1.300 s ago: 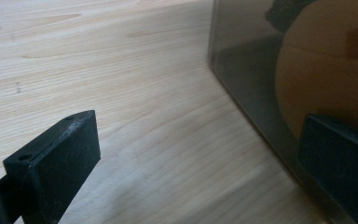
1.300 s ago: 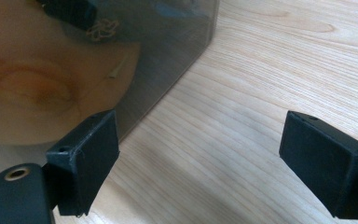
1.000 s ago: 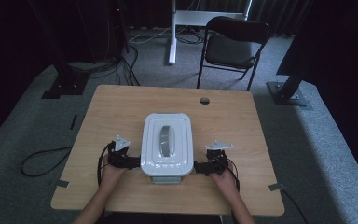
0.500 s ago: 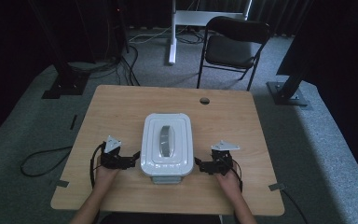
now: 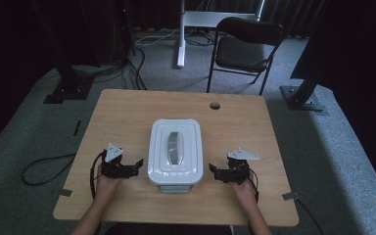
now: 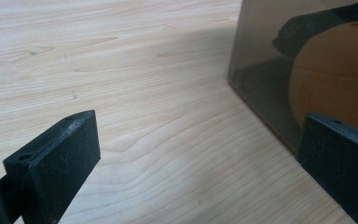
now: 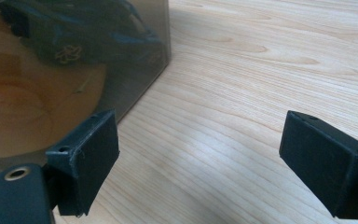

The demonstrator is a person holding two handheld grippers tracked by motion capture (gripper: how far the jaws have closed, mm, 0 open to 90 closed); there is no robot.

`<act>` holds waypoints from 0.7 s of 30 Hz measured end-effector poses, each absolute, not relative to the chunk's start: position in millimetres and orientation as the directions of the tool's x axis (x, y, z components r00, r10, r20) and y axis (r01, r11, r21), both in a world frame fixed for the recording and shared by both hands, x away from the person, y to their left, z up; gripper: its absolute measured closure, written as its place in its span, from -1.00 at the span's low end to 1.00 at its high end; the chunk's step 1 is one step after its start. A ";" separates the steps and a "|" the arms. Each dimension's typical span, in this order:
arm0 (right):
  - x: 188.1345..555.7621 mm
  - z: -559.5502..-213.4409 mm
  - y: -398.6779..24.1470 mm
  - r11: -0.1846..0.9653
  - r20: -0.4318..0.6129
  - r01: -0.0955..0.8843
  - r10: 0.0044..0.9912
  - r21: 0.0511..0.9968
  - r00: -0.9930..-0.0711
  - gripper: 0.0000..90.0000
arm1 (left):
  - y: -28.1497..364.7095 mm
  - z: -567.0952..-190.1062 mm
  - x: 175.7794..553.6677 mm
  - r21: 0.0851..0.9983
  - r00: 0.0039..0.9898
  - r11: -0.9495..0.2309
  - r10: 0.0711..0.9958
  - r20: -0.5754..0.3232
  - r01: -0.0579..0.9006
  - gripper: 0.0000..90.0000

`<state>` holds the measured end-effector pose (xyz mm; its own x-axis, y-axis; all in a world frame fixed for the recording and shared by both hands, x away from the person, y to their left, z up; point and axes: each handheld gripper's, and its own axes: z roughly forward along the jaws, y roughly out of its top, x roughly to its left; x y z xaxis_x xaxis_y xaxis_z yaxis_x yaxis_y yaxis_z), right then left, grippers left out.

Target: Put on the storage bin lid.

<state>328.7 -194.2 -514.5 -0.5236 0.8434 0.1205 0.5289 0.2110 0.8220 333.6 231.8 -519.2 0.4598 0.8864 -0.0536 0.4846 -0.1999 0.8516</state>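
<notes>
Both grippers have drawn back toward the near edge and away from the box sides since the earlier frames. Left gripper (image 5: 136,165) rests on the table (image 5: 127,117) just left of the box (image 5: 175,152), jaws spread and empty; in the left gripper view the smoky box wall (image 6: 261,60) stands beside its right jaw. Right gripper (image 5: 214,172) sits just right of the box, jaws likewise spread and holding nothing, with the wall (image 7: 135,56) beside its left jaw. The box stands at table centre, nearer the person, white lid (image 5: 175,142) seated, grey handle (image 5: 174,147) untouched. Judgement: nothing has been lifted or opened; gripping the box or its lid remains. Beyond the table stands a chair (image 5: 247,44).
</notes>
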 end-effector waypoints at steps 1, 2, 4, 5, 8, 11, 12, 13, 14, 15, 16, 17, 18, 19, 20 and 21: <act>328.1 -515.4 -197.8 0.205 0.119 0.530 0.850 0.823 -0.513 -0.75 | 233.9 -519.6 332.8 0.851 0.453 -0.195 0.890 -0.055 0.487 -1.00; 327.8 -515.8 -198.9 0.205 0.116 0.530 0.852 0.823 -0.510 -0.75 | 237.4 -520.0 331.6 0.854 0.442 -0.185 0.895 -0.058 0.487 -1.00; 327.1 -516.7 -202.7 0.200 0.117 0.532 0.857 0.823 -0.502 -0.75 | 241.7 -520.2 330.4 0.854 0.431 -0.181 0.900 -0.055 0.487 -1.00; 326.7 -517.4 -204.5 0.201 0.113 0.534 0.860 0.821 -0.497 -0.75 | 243.9 -520.3 329.9 0.854 0.426 -0.180 0.903 -0.053 0.488 -1.00; 325.2 -518.9 -210.1 0.195 0.110 0.535 0.867 0.822 -0.485 -0.75 | 249.6 -520.8 328.5 0.855 0.415 -0.173 0.908 -0.055 0.490 -1.00; 324.1 -519.8 -215.9 0.183 0.116 0.540 0.873 0.822 -0.473 -0.75 | 256.4 -522.3 327.0 0.855 0.398 -0.156 0.915 -0.063 0.494 -1.00; 323.9 -519.8 -217.3 0.181 0.116 0.540 0.875 0.822 -0.470 -0.75 | 259.0 -522.9 326.5 0.853 0.395 -0.156 0.917 -0.062 0.498 -1.00; 323.5 -519.9 -219.6 0.171 0.124 0.541 0.877 0.823 -0.465 -0.75 | 260.3 -523.3 326.2 0.853 0.391 -0.156 0.918 -0.061 0.499 -1.00; 323.5 -520.1 -221.1 0.166 0.128 0.541 0.877 0.824 -0.464 -0.75 | 261.9 -523.8 325.6 0.852 0.387 -0.153 0.920 -0.062 0.501 -1.00; 323.4 -520.2 -222.9 0.163 0.126 0.542 0.881 0.824 -0.457 -0.75 | 263.2 -524.3 325.4 0.851 0.384 -0.152 0.921 -0.063 0.503 -1.00; 323.2 -520.3 -224.6 0.161 0.124 0.542 0.884 0.825 -0.450 -0.75 | 264.6 -525.1 324.9 0.850 0.382 -0.155 0.922 -0.058 0.503 -1.00; 323.2 -520.4 -227.5 0.155 0.130 0.543 0.884 0.825 -0.449 -0.75 | 265.5 -525.5 324.6 0.849 0.381 -0.156 0.923 -0.057 0.505 -1.00; 323.0 -520.4 -228.9 0.151 0.133 0.546 0.885 0.824 -0.445 -0.75 | 267.3 -526.2 324.3 0.847 0.380 -0.156 0.923 -0.058 0.509 -1.00; 322.6 -520.4 -231.5 0.154 0.125 0.547 0.890 0.823 -0.439 -0.75 | 268.9 -526.8 324.0 0.846 0.377 -0.155 0.925 -0.058 0.511 -1.00; 322.3 -520.4 -234.1 0.152 0.125 0.548 0.891 0.822 -0.436 -0.75 | 270.2 -527.1 323.8 0.845 0.374 -0.153 0.926 -0.060 0.513 -1.00; 321.9 -520.4 -236.2 0.146 0.130 0.550 0.893 0.822 -0.432 -0.75 | 271.7 -527.4 323.6 0.844 0.371 -0.148 0.927 -0.064 0.515 -1.00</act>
